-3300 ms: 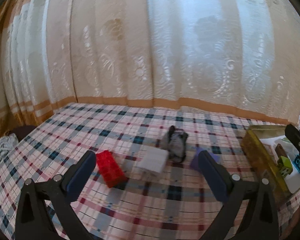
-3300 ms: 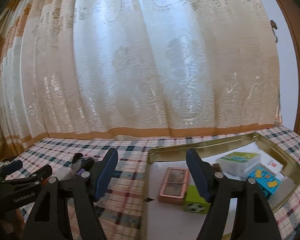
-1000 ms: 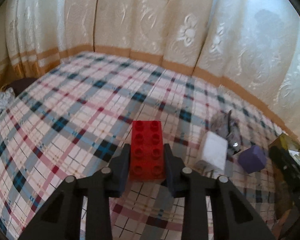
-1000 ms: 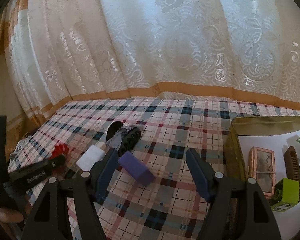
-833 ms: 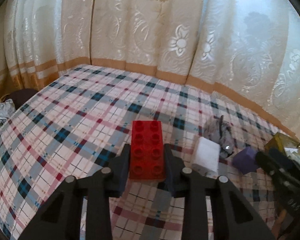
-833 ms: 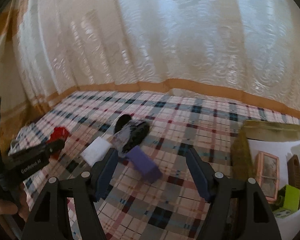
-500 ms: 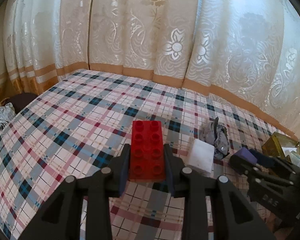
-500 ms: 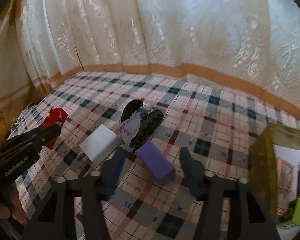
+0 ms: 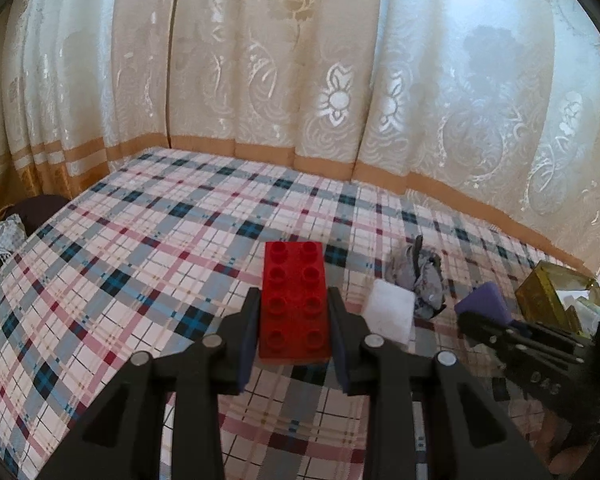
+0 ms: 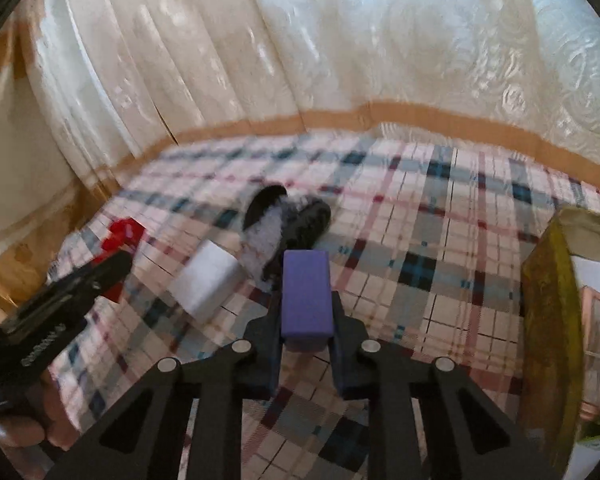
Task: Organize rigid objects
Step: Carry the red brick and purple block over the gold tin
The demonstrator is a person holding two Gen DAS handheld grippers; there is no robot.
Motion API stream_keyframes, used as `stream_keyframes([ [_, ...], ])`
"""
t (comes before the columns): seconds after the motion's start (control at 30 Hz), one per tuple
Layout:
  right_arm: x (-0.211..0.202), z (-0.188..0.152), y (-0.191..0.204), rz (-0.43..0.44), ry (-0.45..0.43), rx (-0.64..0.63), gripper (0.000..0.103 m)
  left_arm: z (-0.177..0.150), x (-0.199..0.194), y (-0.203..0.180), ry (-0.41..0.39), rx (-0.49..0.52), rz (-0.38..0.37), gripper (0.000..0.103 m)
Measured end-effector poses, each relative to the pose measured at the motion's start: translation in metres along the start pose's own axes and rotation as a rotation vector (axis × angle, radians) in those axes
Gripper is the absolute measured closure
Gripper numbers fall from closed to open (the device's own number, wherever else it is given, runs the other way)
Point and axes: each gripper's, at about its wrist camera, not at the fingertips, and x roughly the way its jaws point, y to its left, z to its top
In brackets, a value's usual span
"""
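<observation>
My left gripper point(image 9: 294, 312) is shut on a red studded brick point(image 9: 295, 300) and holds it above the plaid cloth. My right gripper point(image 10: 305, 312) is shut on a purple block point(image 10: 306, 296); it also shows at the right of the left wrist view point(image 9: 485, 307). A white block point(image 9: 392, 316) lies on the cloth beside a grey and black fabric bundle point(image 9: 426, 280). Both show in the right wrist view, the white block point(image 10: 208, 276) left of the fabric bundle point(image 10: 284, 228). The red brick point(image 10: 122, 236) appears at the left there.
A gold tin box point(image 10: 556, 320) with small items inside stands at the right, also seen in the left wrist view point(image 9: 548, 300). Lace curtains point(image 9: 300, 80) hang behind the plaid-covered surface point(image 9: 140, 248). A dark bundle point(image 9: 40, 208) lies at the far left edge.
My right gripper has closed on the purple block. My left gripper has kept its hold on the red brick and lifted it slightly; the view has tilted upward.
</observation>
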Motion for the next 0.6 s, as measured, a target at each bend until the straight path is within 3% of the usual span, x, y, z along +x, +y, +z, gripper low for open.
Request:
stream_keyframes([
  [0.13,-0.023,-0.005,0.002,0.008,-0.108,0.001,0.081,0.0,-0.011,-0.006,-0.068,0.021,-0.004,0.072],
  [0.27,-0.038,-0.007,0.005,-0.055,-0.184,-0.01,0.081,-0.001,-0.018,-0.016,-0.103,0.061,0.002,0.072],
  [0.6,-0.051,-0.01,0.004,-0.134,-0.238,-0.01,0.081,-0.005,-0.026,-0.028,-0.146,0.118,0.045,0.072],
])
